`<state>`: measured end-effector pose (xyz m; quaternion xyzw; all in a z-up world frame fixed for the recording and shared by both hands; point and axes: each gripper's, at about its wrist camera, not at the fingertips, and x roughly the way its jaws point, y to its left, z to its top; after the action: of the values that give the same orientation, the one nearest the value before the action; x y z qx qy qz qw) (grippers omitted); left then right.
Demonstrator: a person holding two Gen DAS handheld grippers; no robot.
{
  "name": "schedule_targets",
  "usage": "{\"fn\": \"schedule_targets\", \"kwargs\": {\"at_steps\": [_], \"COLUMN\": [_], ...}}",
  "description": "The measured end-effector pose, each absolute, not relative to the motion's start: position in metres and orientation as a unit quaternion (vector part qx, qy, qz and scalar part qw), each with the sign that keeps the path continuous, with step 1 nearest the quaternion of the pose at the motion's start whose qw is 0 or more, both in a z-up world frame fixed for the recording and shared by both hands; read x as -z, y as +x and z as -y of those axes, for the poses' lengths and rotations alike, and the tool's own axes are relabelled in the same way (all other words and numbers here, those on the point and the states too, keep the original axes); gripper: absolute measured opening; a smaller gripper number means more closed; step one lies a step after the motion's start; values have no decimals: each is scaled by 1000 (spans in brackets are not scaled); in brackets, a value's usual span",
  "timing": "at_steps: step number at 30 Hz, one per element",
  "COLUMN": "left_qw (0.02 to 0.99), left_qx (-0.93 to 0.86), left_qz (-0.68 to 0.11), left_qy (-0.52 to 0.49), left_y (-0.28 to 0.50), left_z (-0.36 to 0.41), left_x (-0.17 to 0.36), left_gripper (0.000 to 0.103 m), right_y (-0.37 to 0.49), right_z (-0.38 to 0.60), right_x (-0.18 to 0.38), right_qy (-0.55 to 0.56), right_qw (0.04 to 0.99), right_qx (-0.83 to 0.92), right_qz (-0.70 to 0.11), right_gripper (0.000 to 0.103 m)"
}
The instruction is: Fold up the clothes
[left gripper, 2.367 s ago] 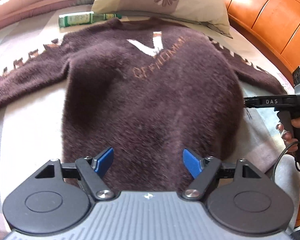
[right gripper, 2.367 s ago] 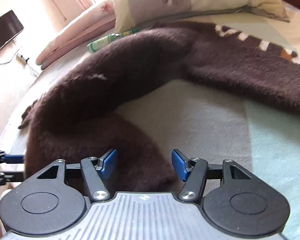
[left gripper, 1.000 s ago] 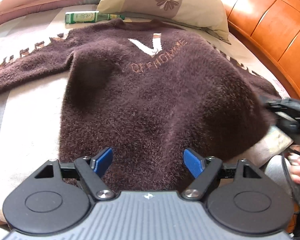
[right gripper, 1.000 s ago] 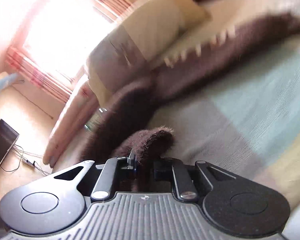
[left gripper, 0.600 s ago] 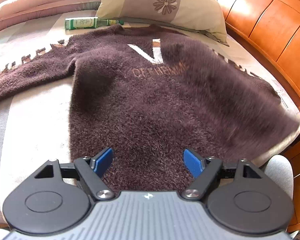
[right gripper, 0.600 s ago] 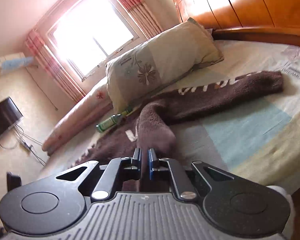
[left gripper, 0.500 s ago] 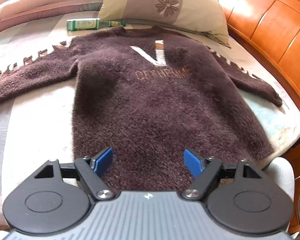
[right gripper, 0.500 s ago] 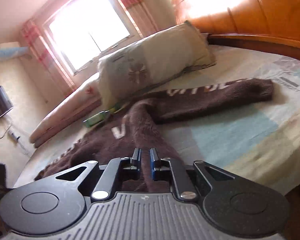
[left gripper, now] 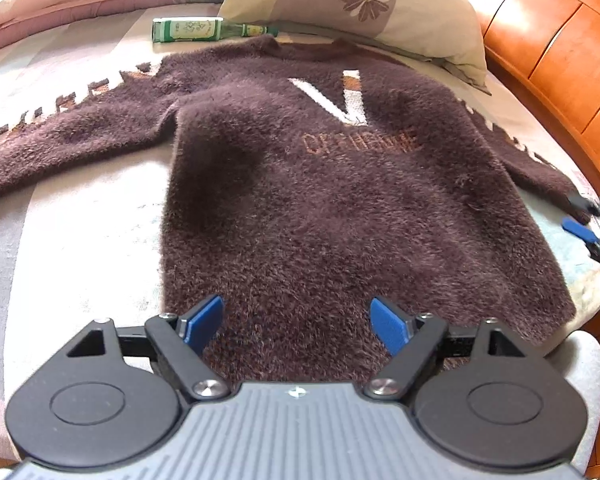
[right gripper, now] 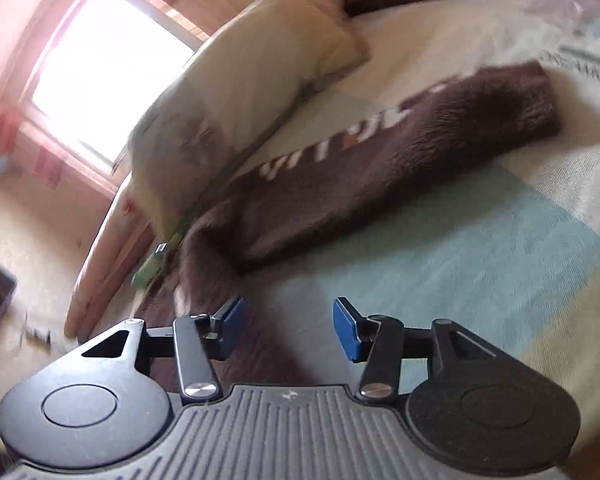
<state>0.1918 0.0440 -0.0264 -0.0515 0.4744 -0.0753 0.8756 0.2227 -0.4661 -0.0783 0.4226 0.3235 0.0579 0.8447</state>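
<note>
A fuzzy dark brown sweater [left gripper: 320, 200] with a white V and orange lettering lies flat, front up, on the bed, both sleeves spread outward. My left gripper [left gripper: 296, 320] hovers open over the sweater's hem, nothing between its blue pads. In the left wrist view my right gripper [left gripper: 592, 224] shows at the far right edge, by the cuff of the right sleeve. The right wrist view is blurred: my right gripper [right gripper: 286, 328] is open over the bedsheet beside the sweater's side, with the right sleeve [right gripper: 400, 168] stretched out ahead.
A floral pillow [left gripper: 360, 4] lies beyond the collar, and a green glass bottle [left gripper: 204, 30] rests on its side next to it. An orange wooden headboard [left gripper: 560, 40] runs along the right. The bed's edge [left gripper: 588, 344] is at the lower right. A window [right gripper: 108, 64] glows behind.
My right gripper, shut on the sweater's side half a second ago, has opened and let it go. The sweater's right side now lies spread flat. The left gripper has barely moved.
</note>
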Motion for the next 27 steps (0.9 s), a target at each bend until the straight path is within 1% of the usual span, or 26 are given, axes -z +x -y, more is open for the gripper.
{"fn": "schedule_targets", "kwargs": {"at_steps": [3,5,6,7,8,12,18,21,24,26,27], "left_qw": [873,870,869,868,867,866,868,870,871,871,871], "left_qx": [72,68,65,64,65,65,71,71,73,79,82], "left_qz": [-480,-486,-489,-491,-493,-495,-491,-488,-486,-485,-485], "left_qy": [-49,-42,-39,-37,-37,-29,-24,-25,-22,-9,-3], "left_y": [200,206,209,211,214,224,229,229,228,223,220], "left_z": [-43,-41,-40,-39,-38,-33,-28,-28,-27,-24,-23], "left_x": [31,34,36,38,39,41,39,37,36,33,32], "left_gripper": [82,82,82,81,81,82,82,82,82,82,82], "right_y": [264,280,286,292,299,317,336,344,349,331,321], "right_z": [489,499,502,504,505,511,530,542,541,528,518], "right_x": [104,113,111,109,106,92,33,15,24,32,37], "right_qy": [465,485,478,468,441,391,305,287,288,280,277], "right_qw": [822,820,827,834,847,872,920,929,913,909,907], "right_qx": [-13,-7,2,11,24,34,62,87,103,77,54], "right_qz": [-328,-303,-297,-292,-295,-292,-240,-216,-270,-297,-312], "right_gripper": [63,62,58,33,20,18,16,17,26,27,30]}}
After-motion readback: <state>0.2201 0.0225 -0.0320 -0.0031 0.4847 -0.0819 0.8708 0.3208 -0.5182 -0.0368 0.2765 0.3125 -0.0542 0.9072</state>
